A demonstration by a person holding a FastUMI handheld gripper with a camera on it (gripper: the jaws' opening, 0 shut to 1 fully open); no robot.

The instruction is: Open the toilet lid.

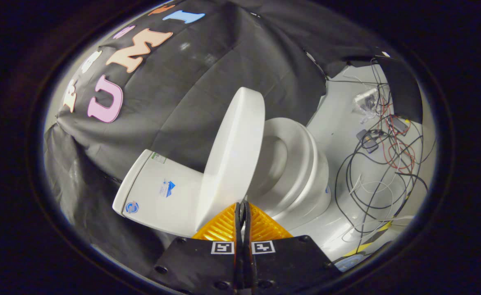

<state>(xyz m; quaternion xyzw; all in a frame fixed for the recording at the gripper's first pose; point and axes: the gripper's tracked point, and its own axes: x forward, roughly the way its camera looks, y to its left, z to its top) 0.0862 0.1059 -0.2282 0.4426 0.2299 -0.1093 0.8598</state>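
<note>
A white toilet stands against the black cloth wall, and the view is rolled so it looks tilted. Its lid (234, 157) is raised, standing nearly upright between the tank (158, 192) and the seat ring (293, 159), and the open bowl shows beyond the lid. My gripper (242, 205) is shut, its fingers pressed together with nothing between them. The fingertips sit just short of the lid's lower edge, near the hinge; I cannot tell whether they touch it.
A tangle of black, red and white cables (381, 164) lies on the pale floor (338, 123) beyond the bowl. A small clear plastic bag (366, 100) lies farther along the floor. The black cloth wall (191, 82) hangs behind the tank.
</note>
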